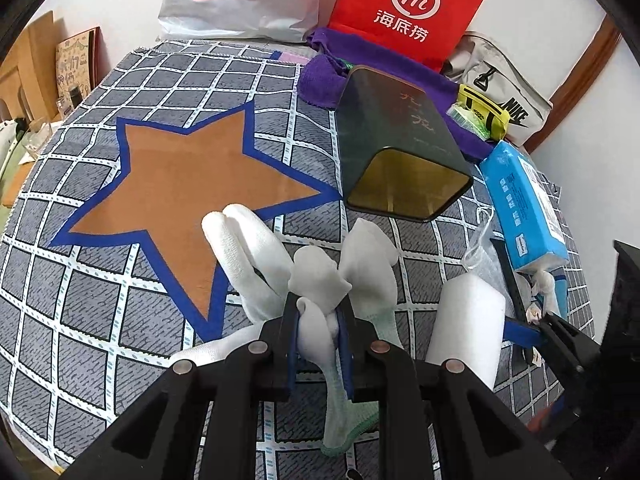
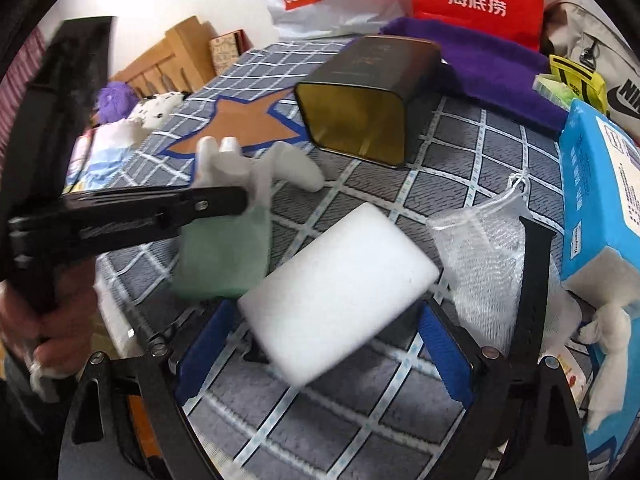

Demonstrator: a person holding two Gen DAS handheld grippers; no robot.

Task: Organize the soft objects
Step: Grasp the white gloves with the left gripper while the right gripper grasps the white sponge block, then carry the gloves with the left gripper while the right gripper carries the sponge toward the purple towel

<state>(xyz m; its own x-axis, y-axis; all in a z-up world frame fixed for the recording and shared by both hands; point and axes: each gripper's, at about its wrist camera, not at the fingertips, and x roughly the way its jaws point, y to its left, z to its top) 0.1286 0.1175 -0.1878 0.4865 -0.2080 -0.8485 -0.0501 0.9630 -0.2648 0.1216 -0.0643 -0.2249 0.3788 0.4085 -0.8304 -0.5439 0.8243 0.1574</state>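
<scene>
A grey bedcover with a white grid (image 1: 100, 300) and an orange star outlined in blue (image 1: 172, 192) covers the bed that carries everything here.

Nearest in the left wrist view, the left claw (image 1: 318, 336) is pressed together on a white knitted glove with a pale green cuff (image 1: 320, 280). The bunched palm sits between the blue pads; the fingers fan up and away beyond the tips and the cuff hangs below. In the right wrist view this glove (image 2: 224, 240) dangles from the claw just above the bedcover, blurred.

The right claw (image 2: 324, 344) is spread wide, its blue-padded fingers (image 2: 444, 352) flanking a white rectangular foam block (image 2: 336, 296), which tilts between them. Whether the pads touch the block cannot be told.

Just right of the block lie a clear mesh drawstring pouch (image 2: 480, 248) and a blue packet of tissues (image 2: 600, 184).

Further off, a dark rectangular tin with a gold interior (image 1: 400, 152) lies on its side, its open mouth facing the claws, partly on a purple towel (image 1: 320, 84). At the far wall stand a red paper bag (image 1: 408, 8) and a white Miniso plastic bag (image 1: 236, 0).
</scene>
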